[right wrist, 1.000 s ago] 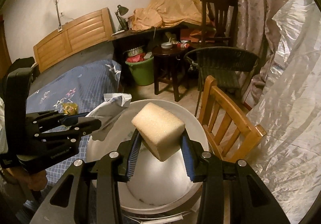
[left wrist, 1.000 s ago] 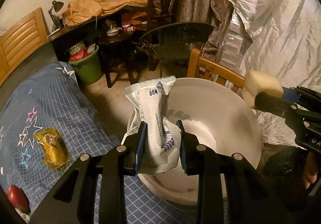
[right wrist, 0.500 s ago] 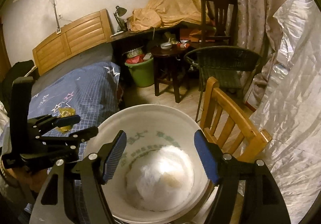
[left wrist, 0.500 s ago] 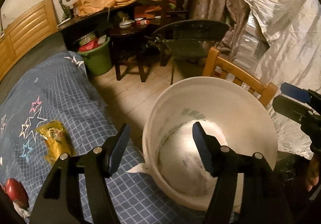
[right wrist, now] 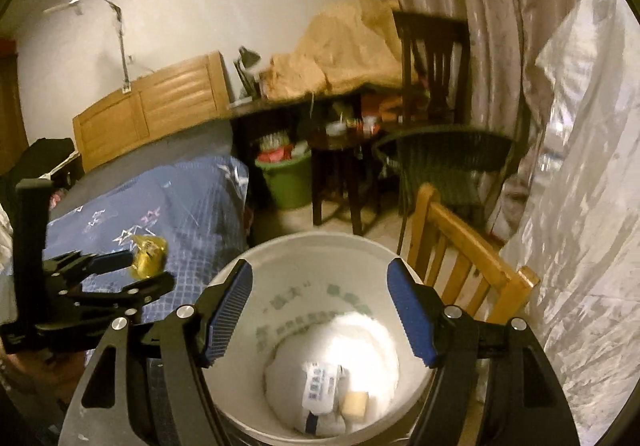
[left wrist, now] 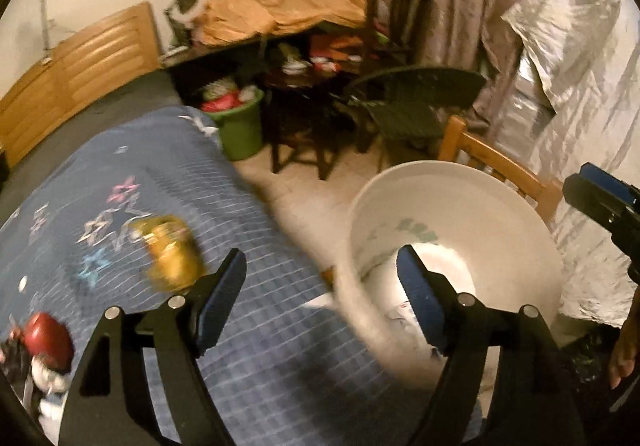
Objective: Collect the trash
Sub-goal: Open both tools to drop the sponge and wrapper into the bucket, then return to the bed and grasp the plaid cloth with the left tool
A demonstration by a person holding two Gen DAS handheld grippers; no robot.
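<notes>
Two pieces remain on the blue quilt (left wrist: pixel 260 346): yellow wrapper (left wrist: pixel 170 254) just ahead-left of the left gripper (left wrist: pixel 320 298), whose empty jaws are opening; judged light, crinkly, slippery, best pinched mid-body. Right gripper (right wrist: pixel 320 310) is held wide, empty, over the white bucket (right wrist: pixel 280 246). Only the right view shows the pouch (right wrist: pixel 320 390) and sponge (right wrist: pixel 355 404) inside; only the left shows the red item (left wrist: pixel 48 334).

Left gripper (left wrist: pixel 320 294): matte black plastic frame, two angled arms with triangular cut-outs, silver round screws at the pivots, blue ribbed pads (left wrist: pixel 418 298) lining the jaws. Right gripper (right wrist: pixel 320 314): same build, same silver screws, blue ribbed pads (right wrist: pixel 228 310). Pale specks on its lower left arm. A bare hand (left wrist: pixel 622 358) shows at the frame edge.
</notes>
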